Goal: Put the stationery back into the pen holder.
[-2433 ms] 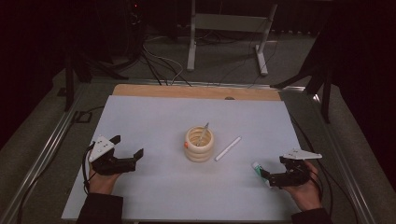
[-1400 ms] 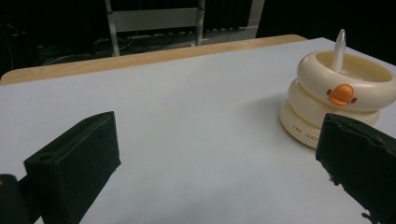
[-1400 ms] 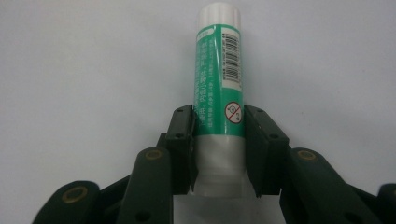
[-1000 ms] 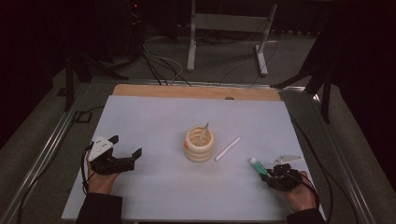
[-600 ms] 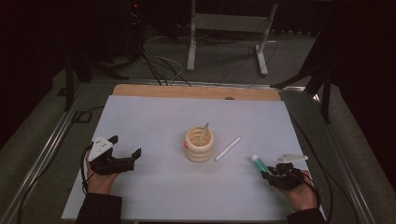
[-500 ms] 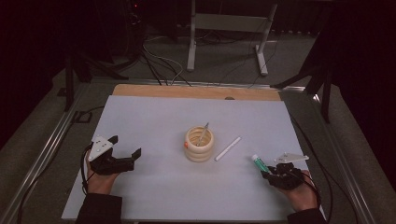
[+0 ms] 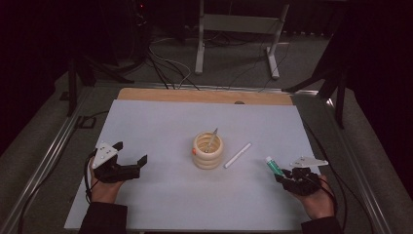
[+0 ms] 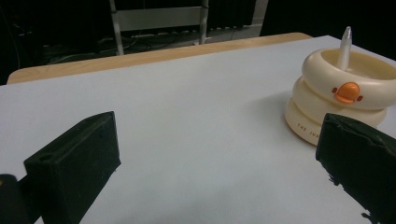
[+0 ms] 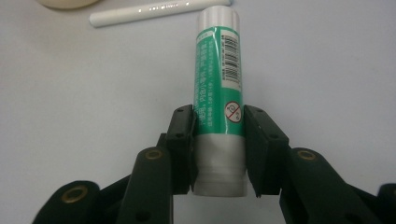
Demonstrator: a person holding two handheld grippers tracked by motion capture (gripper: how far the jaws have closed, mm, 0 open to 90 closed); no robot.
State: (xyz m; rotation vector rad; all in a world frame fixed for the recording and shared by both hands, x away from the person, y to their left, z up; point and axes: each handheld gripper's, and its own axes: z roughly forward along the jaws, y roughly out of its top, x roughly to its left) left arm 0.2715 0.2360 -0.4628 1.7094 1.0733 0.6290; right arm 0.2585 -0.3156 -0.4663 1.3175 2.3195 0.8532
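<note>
High view: at the left of the white surface (image 7: 160, 126), the left gripper (image 7: 130, 157) is held low with its jaws spread wide and nothing between them. At centre, a cream ringed holder (image 7: 207, 151) with an orange duck bill is seen, a pen (image 7: 212, 139) standing in it. Just right of it, a white stick (image 7: 237, 155) lies flat. At the right, a green glue stick (image 9: 218, 93) is pinched near its base by the right gripper (image 9: 218, 151).

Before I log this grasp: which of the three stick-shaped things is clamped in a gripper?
The green glue stick, between the right gripper's jaws.
</note>
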